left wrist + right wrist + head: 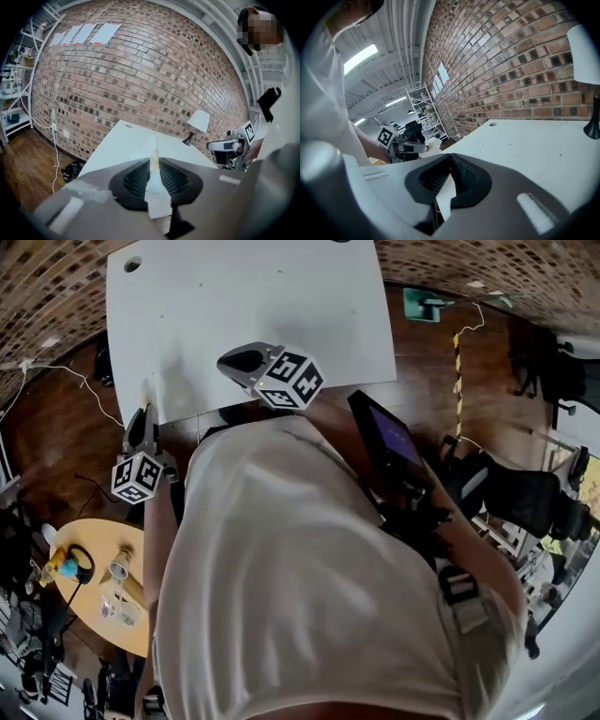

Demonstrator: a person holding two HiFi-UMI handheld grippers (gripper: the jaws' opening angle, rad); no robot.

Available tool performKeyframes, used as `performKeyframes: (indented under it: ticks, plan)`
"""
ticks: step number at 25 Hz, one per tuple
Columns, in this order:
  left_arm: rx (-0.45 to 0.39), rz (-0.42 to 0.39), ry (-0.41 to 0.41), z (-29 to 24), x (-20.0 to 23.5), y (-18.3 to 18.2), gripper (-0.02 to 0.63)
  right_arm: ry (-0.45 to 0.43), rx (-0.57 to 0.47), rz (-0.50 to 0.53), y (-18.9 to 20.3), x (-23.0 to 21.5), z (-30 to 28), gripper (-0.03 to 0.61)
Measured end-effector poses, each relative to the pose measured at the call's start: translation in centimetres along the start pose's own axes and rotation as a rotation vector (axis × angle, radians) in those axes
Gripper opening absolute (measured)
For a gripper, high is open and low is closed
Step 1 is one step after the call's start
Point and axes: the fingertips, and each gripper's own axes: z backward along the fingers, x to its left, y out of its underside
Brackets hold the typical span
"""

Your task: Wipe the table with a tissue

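The white table [281, 306] lies ahead of me, against a brick wall. My left gripper [145, 411] hovers over its near left corner. In the left gripper view the left gripper [152, 161] is shut on a white tissue [154, 187], a strip of which sticks up past the tips. From the right gripper view, the tissue [431, 143] bunches at that gripper's tip. My right gripper [232, 360] is above the table's near edge, right of the left one. Its jaws [450, 159] meet at the tips; a white wedge shows behind them, and nothing sticks out.
A white desk lamp [199, 123] stands on the table's far side. A round wooden table [94, 568] with small items is at my lower left. A dark screen [389, 437] and an office chair [525, 493] are on my right. A black bag [70, 171] lies on the floor by the wall.
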Motion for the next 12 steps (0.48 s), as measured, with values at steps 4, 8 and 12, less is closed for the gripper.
performKeyframes:
  ticks: [4, 8, 12]
  plan:
    - [0.013, -0.008, 0.027, -0.8, 2.0, -0.7, 0.063, 0.018, 0.001, -0.002, -0.7, 0.1, -2.3, 0.009]
    - [0.033, -0.012, 0.03, -1.7, 3.5, -0.8, 0.063, 0.018, -0.01, -0.01, -1.9, -0.1, -3.7, 0.009]
    - [0.058, 0.002, 0.061, -3.4, 3.3, 0.6, 0.063, 0.071, 0.024, -0.013, -1.1, -1.1, -2.1, 0.009]
